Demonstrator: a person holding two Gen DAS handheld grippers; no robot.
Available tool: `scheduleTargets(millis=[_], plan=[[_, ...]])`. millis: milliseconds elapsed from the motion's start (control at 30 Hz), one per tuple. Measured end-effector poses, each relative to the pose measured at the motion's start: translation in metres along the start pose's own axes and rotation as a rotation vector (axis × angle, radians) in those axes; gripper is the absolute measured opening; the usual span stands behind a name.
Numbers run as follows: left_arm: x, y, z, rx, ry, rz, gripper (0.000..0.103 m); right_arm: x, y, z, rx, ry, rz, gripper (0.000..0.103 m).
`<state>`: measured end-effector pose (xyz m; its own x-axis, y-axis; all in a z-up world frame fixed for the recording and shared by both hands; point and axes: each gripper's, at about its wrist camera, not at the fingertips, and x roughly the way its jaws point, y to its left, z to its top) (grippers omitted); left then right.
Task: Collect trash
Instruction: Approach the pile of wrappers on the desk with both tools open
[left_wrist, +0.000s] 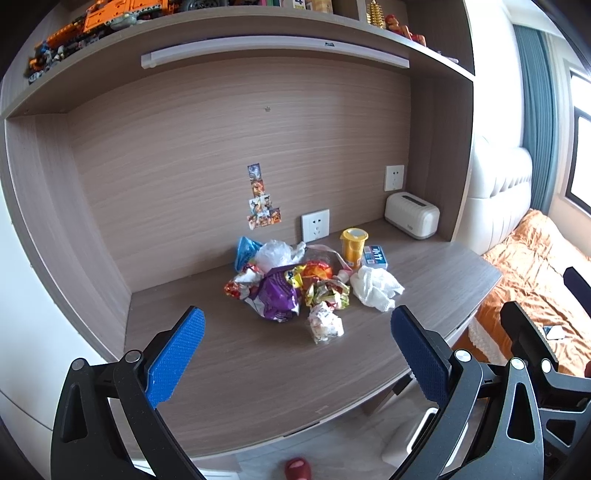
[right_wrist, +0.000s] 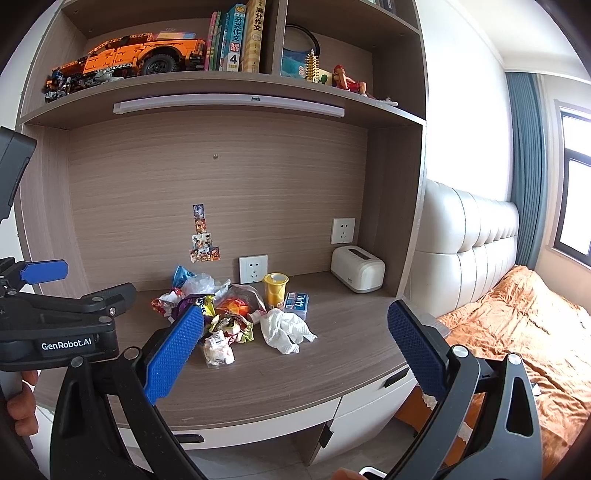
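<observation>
Trash location: a heap of crumpled snack wrappers (left_wrist: 291, 284) lies mid-desk on the wood-grain desk top (left_wrist: 229, 373), toward the back panel; none of it is held.
Purple wrapper: the crumpled purple foil snack bag (left_wrist: 275, 297) sits at the front of the heap; likely very light, springy and slick. A raised fold is the best place to pinch.
Front ball: the small balled white-and-red wrapper (left_wrist: 325, 325) lies apart, nearest the desk edge; compact, with no clear long axis, so it can be squeezed across its middle.
Tissue: the crumpled white paper tissue (left_wrist: 375, 290) lies just right of the heap; soft and limp, and it will collapse in a grip; it spreads roughly left to right.
Yellow cup: the yellow plastic cup with a foil lid (left_wrist: 354, 248) stands upright behind the tissue, long axis vertical; stiffer, and would need a grip across its sides. Whether it is empty cannot be told.
Blue pack: the small blue-and-white carton (left_wrist: 375, 257) is just beside the cup, lying flat.
Left gripper (left_wrist: 297, 347): jaws spread wide, holding nothing, above the near desk edge.
Right gripper (right_wrist: 295, 343): likewise spread wide and empty, facing the heap.
Next move: the loose front ball looks the easiest first pick.
</observation>
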<state>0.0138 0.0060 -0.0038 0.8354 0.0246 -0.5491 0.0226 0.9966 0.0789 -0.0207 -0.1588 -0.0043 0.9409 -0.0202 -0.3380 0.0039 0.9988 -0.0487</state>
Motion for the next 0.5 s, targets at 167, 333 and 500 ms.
scheduleTargets(millis=[167,333,500], plan=[[0.011,0.009,0.002,0.003,-0.008,-0.009,0.099,0.008,0.007,0.002,0.011,0.007,0.012,0.1],[0.027,0.022,0.008,0.003,0.002,-0.028,0.099,0.023,0.02,0.007,0.009,0.022,-0.003,0.1],[0.046,0.038,0.012,0.01,0.013,-0.042,0.099,0.04,0.037,0.011,-0.024,0.033,-0.034,0.1]])
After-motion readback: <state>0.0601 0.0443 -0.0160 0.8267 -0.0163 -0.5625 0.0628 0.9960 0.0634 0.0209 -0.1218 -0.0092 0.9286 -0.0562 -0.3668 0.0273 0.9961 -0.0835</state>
